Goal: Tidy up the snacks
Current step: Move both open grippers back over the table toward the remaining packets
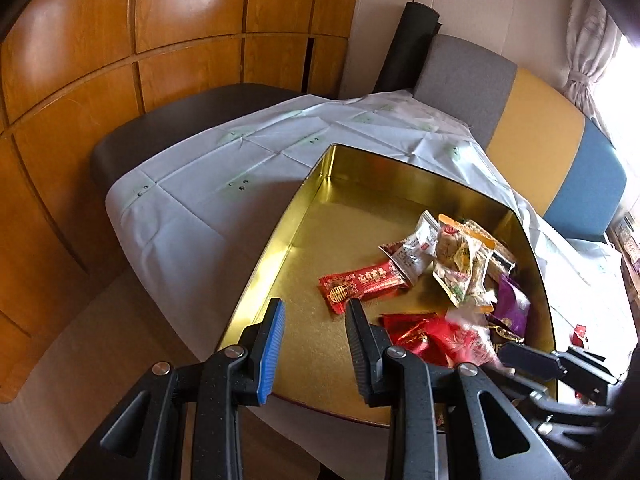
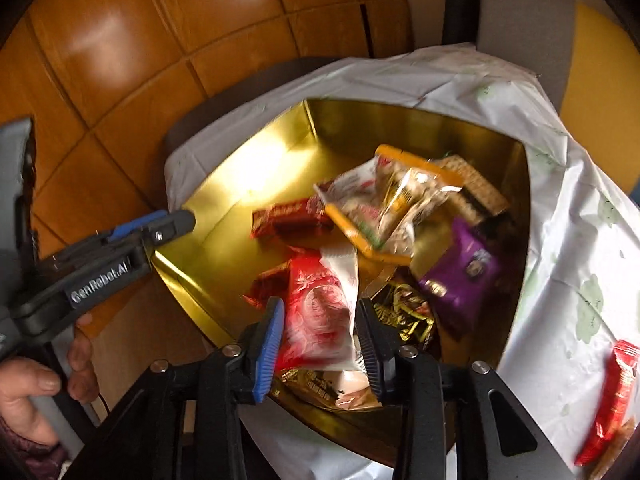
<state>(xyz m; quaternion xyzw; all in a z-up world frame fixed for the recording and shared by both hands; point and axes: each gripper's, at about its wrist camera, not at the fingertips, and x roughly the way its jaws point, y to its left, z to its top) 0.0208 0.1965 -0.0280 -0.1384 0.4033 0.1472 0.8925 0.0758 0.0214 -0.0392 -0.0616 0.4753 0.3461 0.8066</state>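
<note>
Right claw (image 2: 320,340), parted narrowly, straddles a light, crinkly, slippery red-and-white foil snack packet (image 2: 320,312); pinch its flat sealed edge.

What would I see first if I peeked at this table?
A big shiny gold tin sits on the white tablecloth, with colourful snack packets piled toward its right side. A purple packet lies at the right of the heap, and a red-and-white packet is between the right gripper's fingers. One red packet lies outside the tin on the cloth.
</note>
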